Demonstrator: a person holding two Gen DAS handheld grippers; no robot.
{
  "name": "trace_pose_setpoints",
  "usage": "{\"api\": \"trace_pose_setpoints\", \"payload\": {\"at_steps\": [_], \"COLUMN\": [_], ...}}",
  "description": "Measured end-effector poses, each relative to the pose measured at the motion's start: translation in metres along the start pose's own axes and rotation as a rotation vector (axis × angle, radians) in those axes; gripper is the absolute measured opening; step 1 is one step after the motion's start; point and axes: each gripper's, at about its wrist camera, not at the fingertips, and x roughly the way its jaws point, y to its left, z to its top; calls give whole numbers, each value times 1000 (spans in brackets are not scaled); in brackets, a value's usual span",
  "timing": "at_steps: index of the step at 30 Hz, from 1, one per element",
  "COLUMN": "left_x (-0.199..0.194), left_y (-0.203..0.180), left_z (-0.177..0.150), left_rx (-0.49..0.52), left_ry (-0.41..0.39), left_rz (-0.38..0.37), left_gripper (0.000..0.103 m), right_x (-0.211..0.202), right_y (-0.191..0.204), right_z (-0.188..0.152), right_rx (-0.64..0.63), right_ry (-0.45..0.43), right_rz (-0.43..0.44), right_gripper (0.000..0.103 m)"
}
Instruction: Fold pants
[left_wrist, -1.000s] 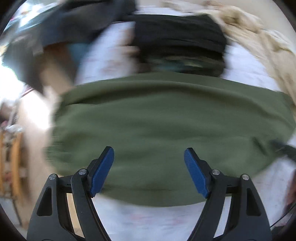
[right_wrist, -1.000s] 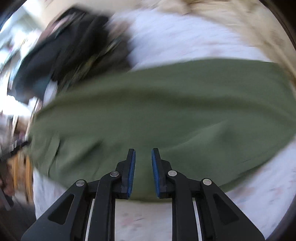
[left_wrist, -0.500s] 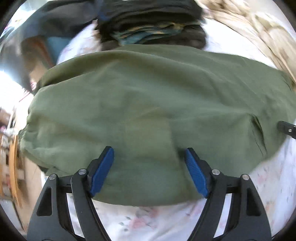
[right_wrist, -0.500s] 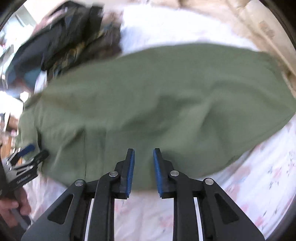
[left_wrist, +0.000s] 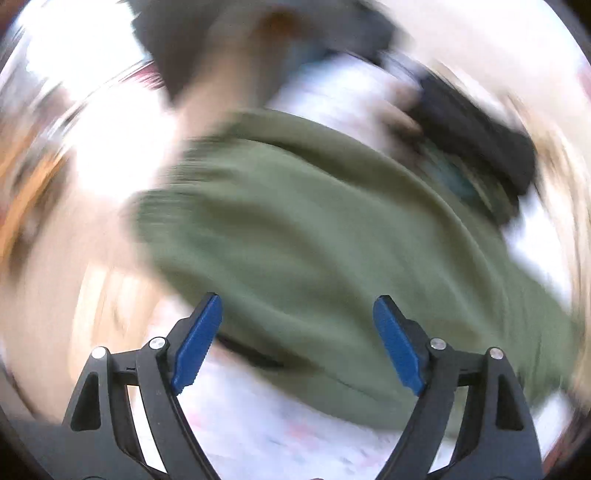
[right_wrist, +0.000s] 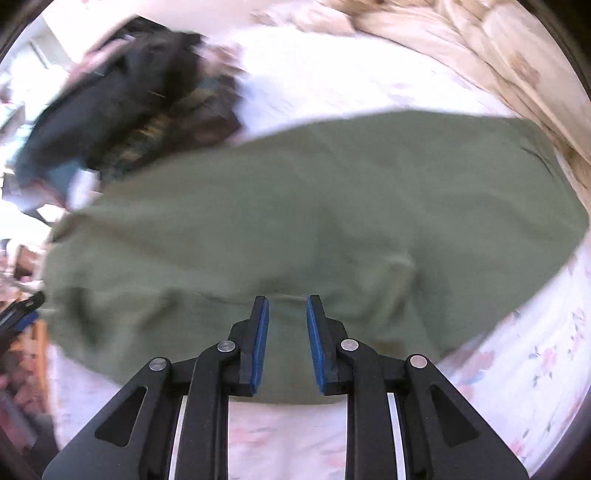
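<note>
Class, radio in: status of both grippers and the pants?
Left gripper open, empty. Right gripper slightly open, empty. Green pants flat on bedsheet. Dark clothes pile alongside.

Olive-green pants (right_wrist: 314, 206) on a white bedsheet (right_wrist: 524, 373) with pale pink and blue flowers.
Beside the pants: a blurred clothes pile (right_wrist: 140, 99), seemingly black with teal and yellow; a beige blanket (right_wrist: 509, 55); blue-padded black fingers (right_wrist: 258, 343).

No legible text, label, brand, number or sign in either wrist view. Left view heavily motion-blurred; nothing resolvable there. Right view sharper; no print or tag can be made out.
</note>
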Motion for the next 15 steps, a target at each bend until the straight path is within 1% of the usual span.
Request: {"api": "trace_pose_setpoints", "payload": {"at_steps": [1,2,3,4,6,7,8,9,10,12,13,14,15], "left_x": [-5,-9,-9,-4,11,20,24,35,42,67,75,84,90], "left_y": [29,57,73,93,123,138,147,161,167,170,167,161,153], "left_z": [11,18,22,25,33,34,32,29,27,21,22,23,20], "left_rx": [-98,-181,-219,-258,-343,-397,-436,-496,-526,-581,-585,-577,-565], "left_ry": [-37,-71,-82,-75,-39,-20,-8,18,45,123,146,161,161], "left_rz": [16,38,55,68,60,42,26,-19,-65,-194,-221,-229,-249], "left_gripper": [81,82,82,82,82,82,82,84,87,87,87,87,87], "right_x": [-7,-13,-17,-24,-38,-37,-41,-44,-45,-40,-38,-39,-37], "right_y": [10,20,27,36,48,52,55,57,59,55,52,47,43], "right_z": [2,1,2,1,-6,-3,-10,-13,-16,-23,-28,-33,-37], "right_rx": [-5,-11,-14,-14,-10,-11,-12,-11,-5,16,31,43,57], "right_ry": [-12,-20,-24,-36,-53,-50,-47,-45,-39,-19,-7,-1,3], "right_rz": [50,83,100,124,170,177,183,190,194,193,191,188,180], "right_gripper": [27,43,55,70,71,70,71,70,71,71,71,71,71]}}
